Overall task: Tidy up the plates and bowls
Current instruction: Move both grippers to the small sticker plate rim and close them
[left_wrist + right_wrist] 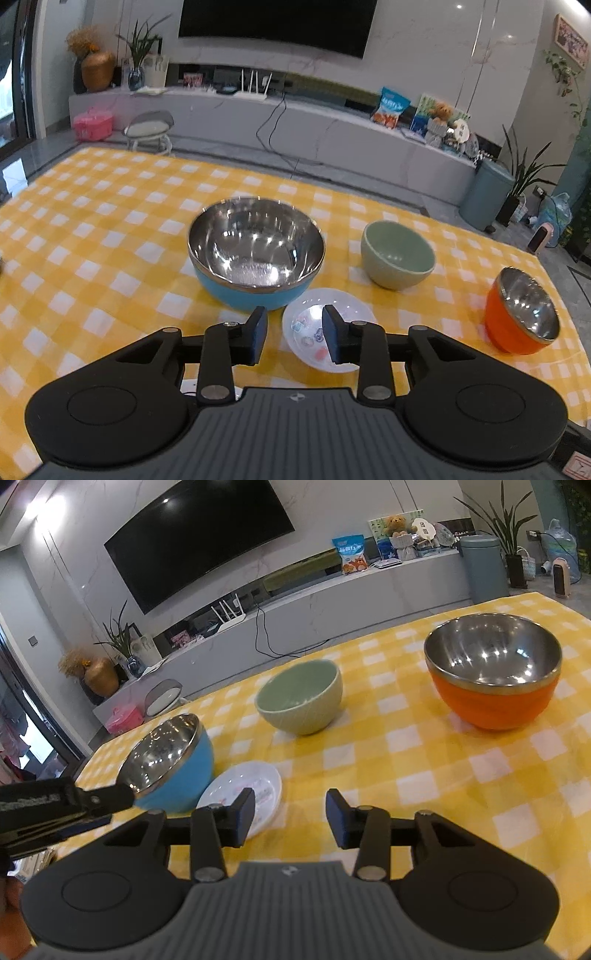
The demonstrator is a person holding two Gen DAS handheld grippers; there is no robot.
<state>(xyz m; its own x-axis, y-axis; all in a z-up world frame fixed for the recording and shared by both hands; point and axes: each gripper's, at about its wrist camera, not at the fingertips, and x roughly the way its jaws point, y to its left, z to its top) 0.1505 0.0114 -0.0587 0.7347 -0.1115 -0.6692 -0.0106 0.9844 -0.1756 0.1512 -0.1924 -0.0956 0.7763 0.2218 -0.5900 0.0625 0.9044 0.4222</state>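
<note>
Both my left gripper (294,334) and right gripper (290,818) hang parted and empty, probably lining up on the white plate (328,328) lying just beside the blue bowl (255,254) for stacking.

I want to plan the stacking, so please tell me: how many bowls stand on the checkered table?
3. The blue bowl is leftmost, beside the small white plate. The green bowl is in the middle. The orange bowl is rightmost. Others may be out of view.

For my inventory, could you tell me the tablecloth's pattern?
Yellow-and-white checks on the tablecloth, clearest in the left wrist view.
</note>
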